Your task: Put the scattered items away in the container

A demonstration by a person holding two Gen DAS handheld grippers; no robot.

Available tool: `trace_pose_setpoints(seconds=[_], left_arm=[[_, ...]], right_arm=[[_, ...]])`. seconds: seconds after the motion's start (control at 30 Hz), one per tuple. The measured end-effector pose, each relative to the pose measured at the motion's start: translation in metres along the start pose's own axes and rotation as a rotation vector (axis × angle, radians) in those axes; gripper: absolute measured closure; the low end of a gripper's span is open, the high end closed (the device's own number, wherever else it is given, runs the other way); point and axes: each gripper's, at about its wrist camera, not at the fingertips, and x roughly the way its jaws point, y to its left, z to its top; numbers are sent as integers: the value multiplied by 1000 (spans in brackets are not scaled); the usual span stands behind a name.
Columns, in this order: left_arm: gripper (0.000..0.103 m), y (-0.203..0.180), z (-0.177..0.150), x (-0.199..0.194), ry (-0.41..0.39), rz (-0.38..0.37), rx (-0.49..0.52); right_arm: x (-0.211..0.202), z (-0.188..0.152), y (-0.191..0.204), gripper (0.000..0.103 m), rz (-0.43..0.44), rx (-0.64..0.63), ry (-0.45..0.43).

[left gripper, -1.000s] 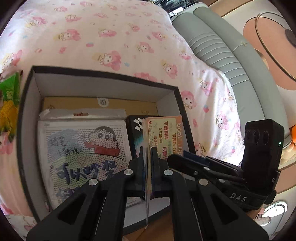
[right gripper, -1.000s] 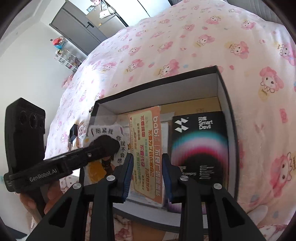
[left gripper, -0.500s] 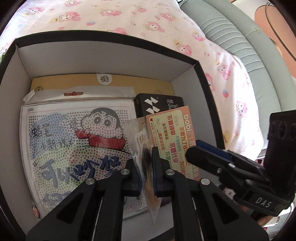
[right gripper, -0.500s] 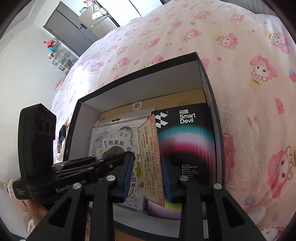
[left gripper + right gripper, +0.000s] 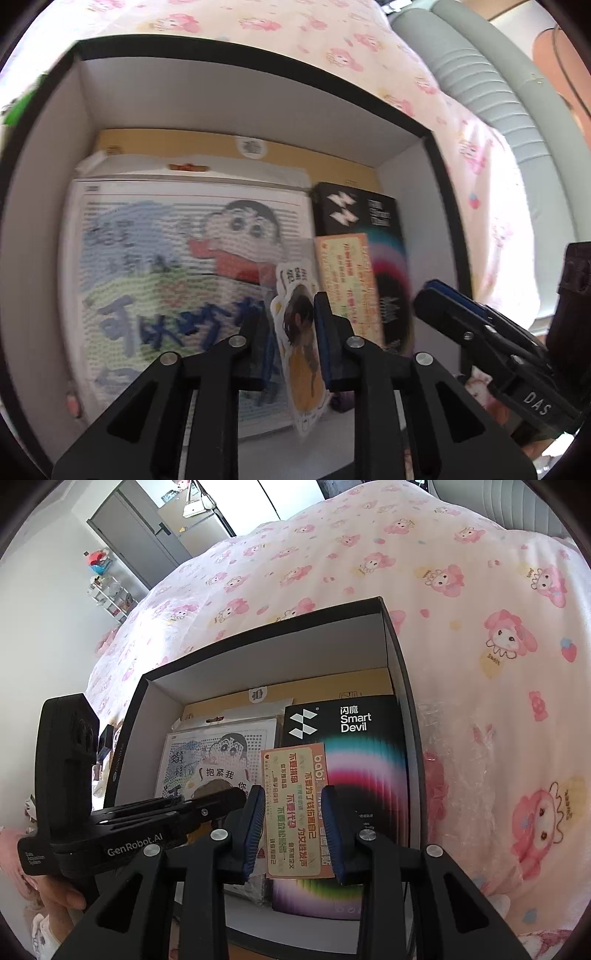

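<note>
left fingers (image 5: 291,336): being spread apart around the die-cut sticker (image 5: 301,354), which had been clenched a second ago; it stands edge-on between them, over the box floor.
right fingers (image 5: 293,827): parted, nothing gripped; the orange card (image 5: 293,812) is seen lying beyond them on the smart devil pack (image 5: 351,775).
change: the left gripper has been lowered into the black box (image 5: 399,672).
meaning: the sticker is judged delivered; items outside the box are not shown.

box (image 5: 391,635) on bedspread (image 5: 480,590), cartoon sheet (image 5: 177,266) inside left, Smart Devil pack (image 5: 347,723) inside right, card (image 5: 295,812) on pack
</note>
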Motion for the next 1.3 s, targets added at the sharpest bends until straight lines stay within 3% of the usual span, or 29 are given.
trace_pose_setpoints(seconds=[0.07,0.2,0.47,0.7,0.87,0.9,1.13,1.3], left_arm=[[85,1,-2,-6,-23,37,6],[85,2,-4,-7,-7,33,9],[84,-19,-9,4,61,-60,60],[82,1,-9,-24,3,-67,-1],[82,14,-1,-27,-7,71,-27],[82,13,-1,-26,-2,71,-28],[82,-5,-10,-23,68,-16,35],[81,2,-13,-45,35,-53,27]], right_arm=[[1,0,-2,75,-6,7,1],[2,2,-3,75,-18,2,-2],[4,-1,0,75,-86,-21,-9],[4,-1,2,75,-124,-41,-17],[7,-3,10,75,-173,-90,-28],[7,-3,11,75,-182,-94,-29],[7,-6,7,75,-209,-83,-22],[2,-8,4,75,-205,-58,-41]])
